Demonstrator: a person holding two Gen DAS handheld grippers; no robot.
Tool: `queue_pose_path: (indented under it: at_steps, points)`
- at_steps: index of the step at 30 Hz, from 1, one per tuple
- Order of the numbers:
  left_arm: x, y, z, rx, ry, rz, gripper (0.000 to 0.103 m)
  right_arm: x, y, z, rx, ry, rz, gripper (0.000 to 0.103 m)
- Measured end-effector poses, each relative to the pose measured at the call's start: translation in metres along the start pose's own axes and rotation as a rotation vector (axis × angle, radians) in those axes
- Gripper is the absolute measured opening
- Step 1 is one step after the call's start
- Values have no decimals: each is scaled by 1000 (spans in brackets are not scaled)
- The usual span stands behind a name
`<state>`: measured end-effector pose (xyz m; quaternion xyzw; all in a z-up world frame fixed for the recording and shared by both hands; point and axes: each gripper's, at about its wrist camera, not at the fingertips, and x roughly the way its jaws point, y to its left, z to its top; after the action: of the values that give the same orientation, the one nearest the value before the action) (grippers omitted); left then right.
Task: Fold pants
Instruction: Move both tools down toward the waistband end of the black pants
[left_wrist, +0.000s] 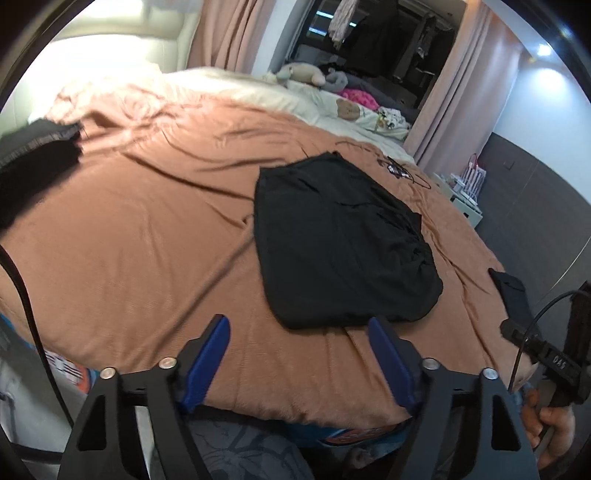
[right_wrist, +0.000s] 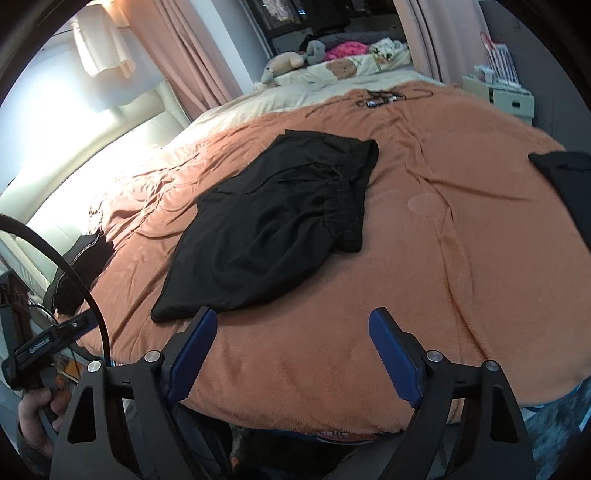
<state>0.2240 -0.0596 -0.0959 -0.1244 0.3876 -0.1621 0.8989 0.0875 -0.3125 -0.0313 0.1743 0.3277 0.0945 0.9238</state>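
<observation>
A pair of black pants (left_wrist: 340, 236) lies folded into a compact bundle on the orange blanket (left_wrist: 147, 236) of the bed. It also shows in the right wrist view (right_wrist: 273, 229), with the elastic waistband at its right side. My left gripper (left_wrist: 299, 325) is open and empty, hovering at the bed's near edge just in front of the bundle. My right gripper (right_wrist: 293, 317) is open and empty, at the near edge, to the right of the bundle's near corner.
Another dark garment (left_wrist: 37, 162) lies at the bed's left side, and one (right_wrist: 565, 173) at the right edge. A small device with cables (right_wrist: 380, 99) lies at the far end. Pillows and soft toys (right_wrist: 291, 62) sit beyond. A white cabinet (right_wrist: 506, 96) stands right.
</observation>
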Motion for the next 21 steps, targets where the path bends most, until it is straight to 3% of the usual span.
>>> queue_pose_path:
  at_steps: [10, 21]
  points:
    - [49, 9, 5, -89, 153, -50, 57, 36, -21, 18, 102, 66, 61, 80]
    - [88, 32, 19, -213, 290, -87, 56, 69, -32, 32, 176, 129, 96, 75]
